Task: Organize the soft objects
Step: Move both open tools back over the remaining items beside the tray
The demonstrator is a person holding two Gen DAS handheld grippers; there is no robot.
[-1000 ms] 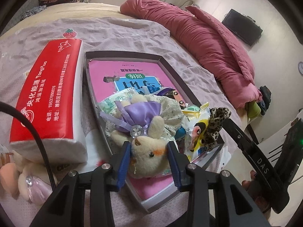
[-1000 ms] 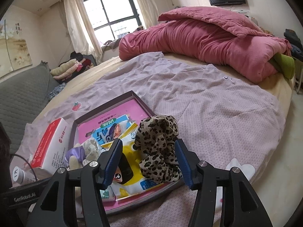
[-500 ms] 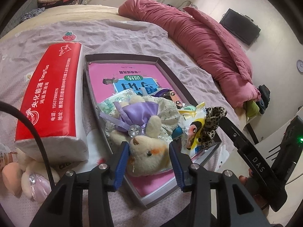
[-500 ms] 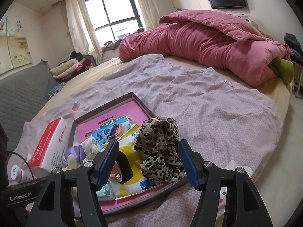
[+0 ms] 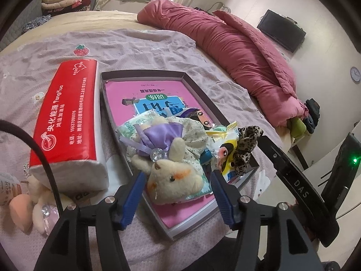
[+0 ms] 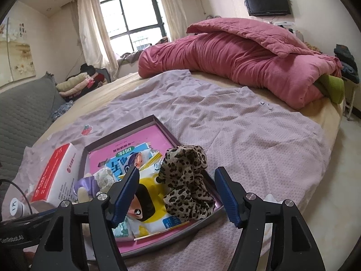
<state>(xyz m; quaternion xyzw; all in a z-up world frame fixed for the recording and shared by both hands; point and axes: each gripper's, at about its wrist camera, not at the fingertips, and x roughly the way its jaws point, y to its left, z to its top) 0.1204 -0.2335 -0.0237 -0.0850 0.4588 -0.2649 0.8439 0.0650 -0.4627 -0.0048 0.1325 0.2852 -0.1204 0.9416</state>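
Left claw (image 5: pixel 177 187) spreading, plush rabbit (image 5: pixel 174 178) between its pads, untouched, lying in shallow box (image 5: pixel 144 74) on bed. Right claw (image 6: pixel 177 188) spreading either side of leopard scrunchie (image 6: pixel 186 180), released. Beyond, left of box: red tissue pack (image 5: pixel 65 117) reading "YangHuo".

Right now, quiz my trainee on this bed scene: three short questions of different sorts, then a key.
1. True or false: the plush bunny lies inside the shallow box.
2. Which item sits in front of the right gripper? A) leopard-print scrunchie B) red tissue pack C) pink duvet
3. Fill in: the left gripper pads are ___ the bunny's head, not pressing on it.

Key: 1 true; 2 A; 3 either side of.
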